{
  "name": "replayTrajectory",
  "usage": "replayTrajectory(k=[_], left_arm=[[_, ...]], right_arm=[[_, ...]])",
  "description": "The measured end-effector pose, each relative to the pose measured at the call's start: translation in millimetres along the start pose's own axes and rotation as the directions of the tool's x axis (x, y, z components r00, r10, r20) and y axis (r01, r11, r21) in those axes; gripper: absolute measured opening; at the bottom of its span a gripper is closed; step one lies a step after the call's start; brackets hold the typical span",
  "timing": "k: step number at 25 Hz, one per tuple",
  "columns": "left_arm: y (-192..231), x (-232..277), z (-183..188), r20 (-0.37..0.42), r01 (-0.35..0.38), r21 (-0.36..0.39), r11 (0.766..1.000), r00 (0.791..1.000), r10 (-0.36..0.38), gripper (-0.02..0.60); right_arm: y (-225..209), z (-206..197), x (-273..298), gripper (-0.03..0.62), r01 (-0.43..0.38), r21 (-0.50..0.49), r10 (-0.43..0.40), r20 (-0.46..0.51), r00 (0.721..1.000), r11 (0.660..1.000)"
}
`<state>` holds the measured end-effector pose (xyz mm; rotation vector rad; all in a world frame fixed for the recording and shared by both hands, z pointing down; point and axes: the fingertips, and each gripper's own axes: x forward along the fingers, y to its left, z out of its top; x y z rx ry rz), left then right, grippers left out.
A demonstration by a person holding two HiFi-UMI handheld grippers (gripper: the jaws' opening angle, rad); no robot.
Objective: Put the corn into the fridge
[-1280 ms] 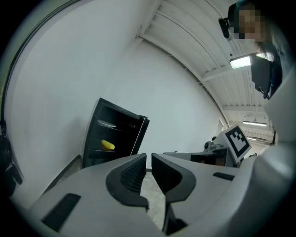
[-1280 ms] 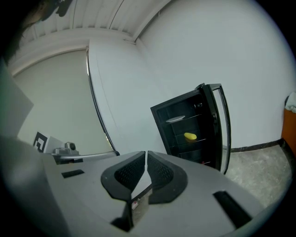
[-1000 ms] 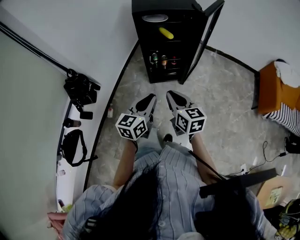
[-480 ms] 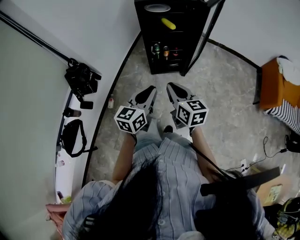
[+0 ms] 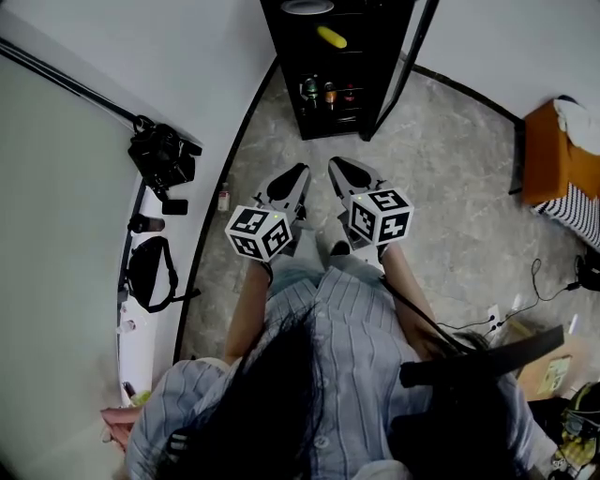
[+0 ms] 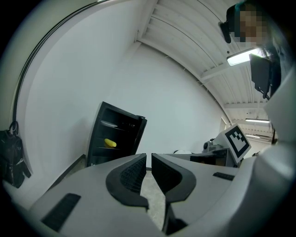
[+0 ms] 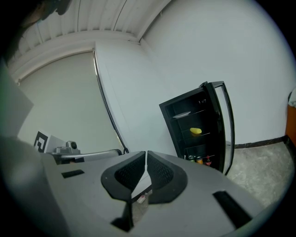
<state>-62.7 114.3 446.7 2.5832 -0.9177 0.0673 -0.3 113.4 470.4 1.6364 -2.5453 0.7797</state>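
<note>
Grey marbled stone floor (image 5: pixel 450 197) fills the head view, running up to a white wall (image 5: pixel 187 66) at 10 o'clock. At 12 o'clock stands a tall black fridge (image 5: pixel 281 66), its glass-fronted door (image 5: pixel 410 56) swung wide towards 1 o'clock. A person in a pale blue striped shirt (image 5: pixel 356 347) stands at 6 o'clock, facing the cabinet from well back, with both tools held out side by side at the centre of the frame.

An orange box-shaped cabinet (image 5: pixel 548 155) sits at 3 o'clock, and a black camera bag (image 5: pixel 164 159) hangs against the wall at 9 o'clock.

The left gripper (image 5: pixel 300 171), grey with black ribbed pads and a marker cube at its rear, has its jaws drawn together with only a sliver of gap and nothing between them, as its own view confirms (image 6: pixel 149 157). The right gripper (image 5: pixel 335 165), of the same make, is likewise closed and empty (image 7: pixel 146 155). Both tips point towards the fridge, well apart from it.

A row of small bottles and cans (image 5: pixel 328 94) stands on the fridge's lower shelf. A pale round dish (image 5: pixel 306 7) rests on the top shelf.

The yellow cob of corn (image 5: pixel 332 37) already lies inside on the middle shelf, below the dish and above the drinks; it shows in both gripper views too (image 6: pixel 110 143) (image 7: pixel 195 131).
</note>
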Motion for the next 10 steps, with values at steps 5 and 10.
replayTrajectory(k=[5,10], left_arm=[[0,2,-3,-0.008,0.009,-0.005,1.000,1.000,-0.009,0.043],[9,-1,-1,0.004,-0.020,-0.008,1.000,1.000,0.020,0.043]], right_arm=[[-3,-4,2,0.026,0.009,0.005,-0.009,-0.010,1.000,1.000],[-1,-6,15,0.026,-0.018,0.000,0.018,-0.029,0.999,1.000]])
